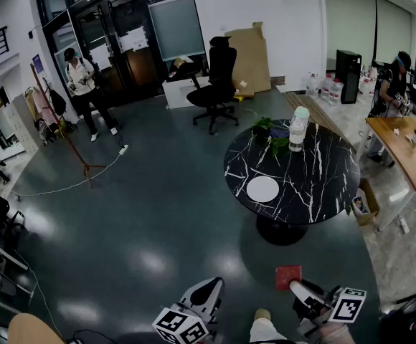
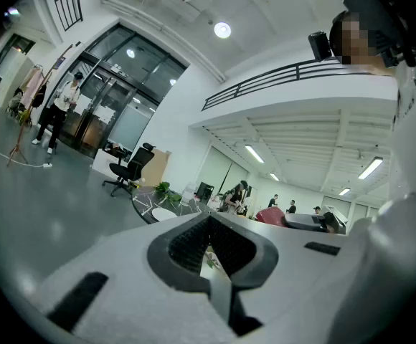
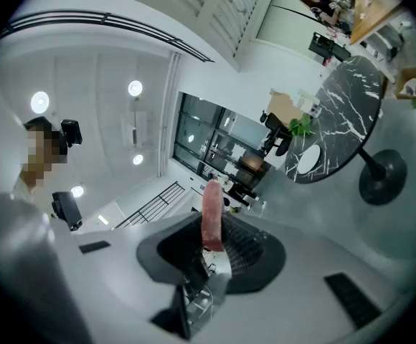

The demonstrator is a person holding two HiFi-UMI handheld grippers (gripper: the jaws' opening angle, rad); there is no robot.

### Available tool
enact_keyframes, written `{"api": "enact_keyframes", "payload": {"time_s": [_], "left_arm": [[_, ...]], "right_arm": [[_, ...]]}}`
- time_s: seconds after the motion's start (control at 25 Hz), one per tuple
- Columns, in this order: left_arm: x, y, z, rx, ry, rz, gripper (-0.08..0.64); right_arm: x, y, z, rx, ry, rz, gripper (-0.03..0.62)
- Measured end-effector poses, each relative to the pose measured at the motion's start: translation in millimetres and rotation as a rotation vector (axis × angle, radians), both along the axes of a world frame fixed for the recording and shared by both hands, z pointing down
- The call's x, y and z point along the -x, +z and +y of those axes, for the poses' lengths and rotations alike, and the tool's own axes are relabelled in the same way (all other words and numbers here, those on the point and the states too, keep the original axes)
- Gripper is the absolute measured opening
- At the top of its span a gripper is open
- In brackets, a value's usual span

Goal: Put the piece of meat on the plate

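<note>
A flat red piece of meat [image 1: 288,276] sticks out of my right gripper [image 1: 295,286], which is shut on it low in the head view. In the right gripper view the meat [image 3: 211,213] stands edge-on between the dark pads [image 3: 247,249]. A white plate [image 1: 262,189] lies bare on the near left part of a round black marble table [image 1: 323,185], some way ahead of both grippers. The plate [image 3: 309,159] also shows in the right gripper view. My left gripper [image 1: 211,287] hangs beside the right one with its jaws together and nothing in them [image 2: 211,253].
A clear bottle [image 1: 298,129] and a green plant [image 1: 272,138] stand at the table's far side. Behind is a black office chair [image 1: 216,84]; a wooden desk [image 1: 409,149] and a person [image 1: 391,84] are at the right. A cardboard box [image 1: 362,203] sits by the table.
</note>
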State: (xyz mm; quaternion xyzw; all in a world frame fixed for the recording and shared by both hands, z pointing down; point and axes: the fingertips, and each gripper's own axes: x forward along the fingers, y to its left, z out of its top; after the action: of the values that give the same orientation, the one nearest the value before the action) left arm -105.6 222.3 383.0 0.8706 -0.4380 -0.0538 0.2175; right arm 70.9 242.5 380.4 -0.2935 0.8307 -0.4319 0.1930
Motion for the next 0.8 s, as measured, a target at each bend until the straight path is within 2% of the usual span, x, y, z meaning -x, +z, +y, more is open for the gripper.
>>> {"api": "enact_keyframes", "payload": {"time_s": [0.16, 0.32, 0.8], "left_arm": [[-11, -10, -53, -0.029, -0.002, 0.006, 0.006], [-18, 8, -88, -0.025, -0.001, -0.018, 0.006], [-41, 26, -134, 0.02, -0.008, -0.038, 0.006]], "right_arm": [[-1, 1, -48, -0.001, -0.028, 0.004, 0.081], [-7, 7, -84, 0.012, -0.042, 0.003, 0.081], [-15, 18, -137, 0.045, -0.078, -0.004, 0.081]]}}
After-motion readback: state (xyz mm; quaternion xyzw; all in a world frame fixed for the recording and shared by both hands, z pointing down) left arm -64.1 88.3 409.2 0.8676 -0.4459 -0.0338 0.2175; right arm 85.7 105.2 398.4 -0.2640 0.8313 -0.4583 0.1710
